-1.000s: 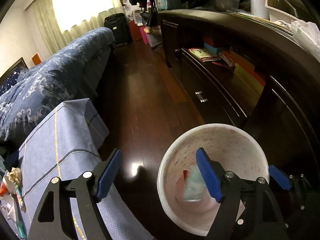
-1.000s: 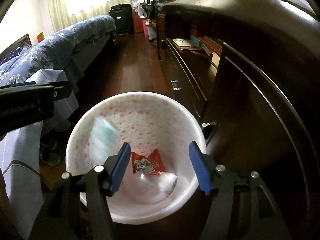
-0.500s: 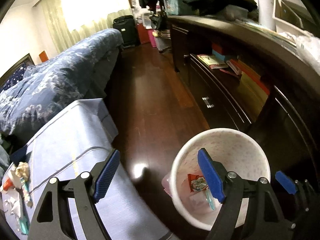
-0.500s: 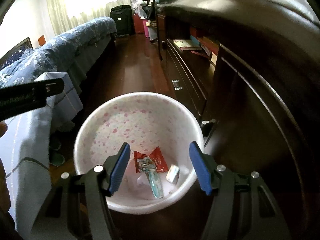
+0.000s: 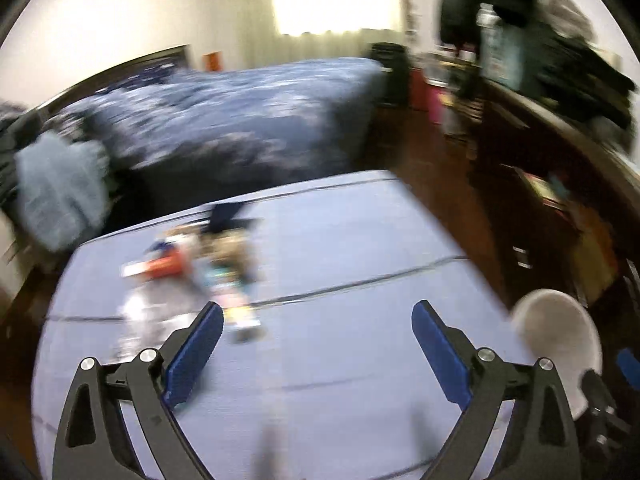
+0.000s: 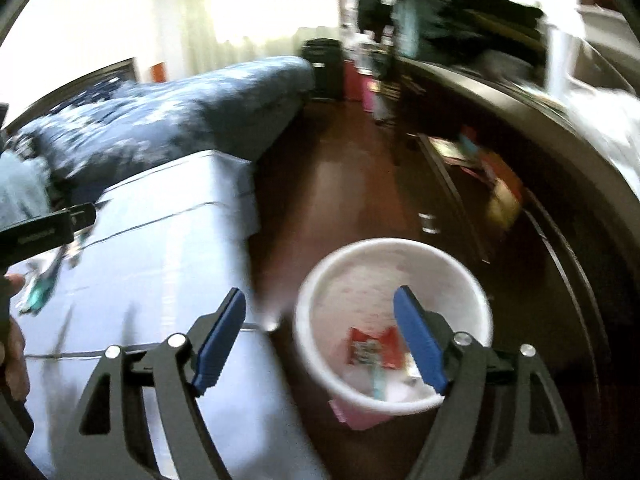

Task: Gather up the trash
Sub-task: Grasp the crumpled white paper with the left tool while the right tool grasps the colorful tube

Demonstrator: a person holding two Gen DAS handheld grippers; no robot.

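A white trash bin with pink speckles stands on the dark floor beside the table; it holds a red wrapper and other scraps. It also shows at the right edge of the left wrist view. A blurred pile of trash lies on the blue-clothed table. My left gripper is open and empty over the table, short of the pile. My right gripper is open and empty, above the bin's left rim and the table edge.
A bed with a dark blue patterned cover lies behind the table. A dark wooden cabinet with books on its shelves runs along the right. Dark wood floor lies between them. The left gripper's body shows at the right view's left edge.
Both grippers have swung left, away from over the bin toward the table. The left view now faces the trash pile; the bin has slid to the right in both views.
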